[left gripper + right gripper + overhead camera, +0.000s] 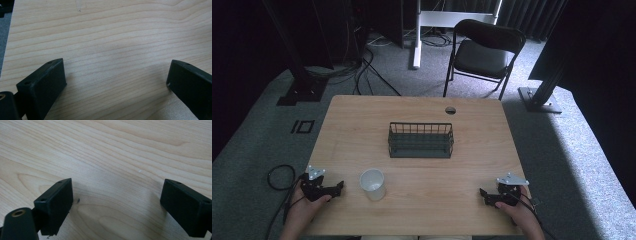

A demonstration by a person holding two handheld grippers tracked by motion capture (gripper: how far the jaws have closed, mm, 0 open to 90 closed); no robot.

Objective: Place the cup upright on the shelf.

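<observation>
Pale wood grain covers the table [422,107]; from the high view a dark wire basket [420,140] sits mid-surface and a white cup [373,184] near the front edge, just beside the left gripper [338,187]. The right gripper [483,194] rests near the front right corner, its hand [524,216] cut off below. In the left gripper view the jaws stand wide apart over bare wood, a faint mark [78,6], perhaps a scratch, by the top. The right gripper view shows jaws spread likewise, nothing between.

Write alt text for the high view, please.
A person's hands rest a left gripper and right gripper on a wooden table, both open and empty. A white cup stands near the left gripper; a dark wire basket sits mid-table.
</observation>
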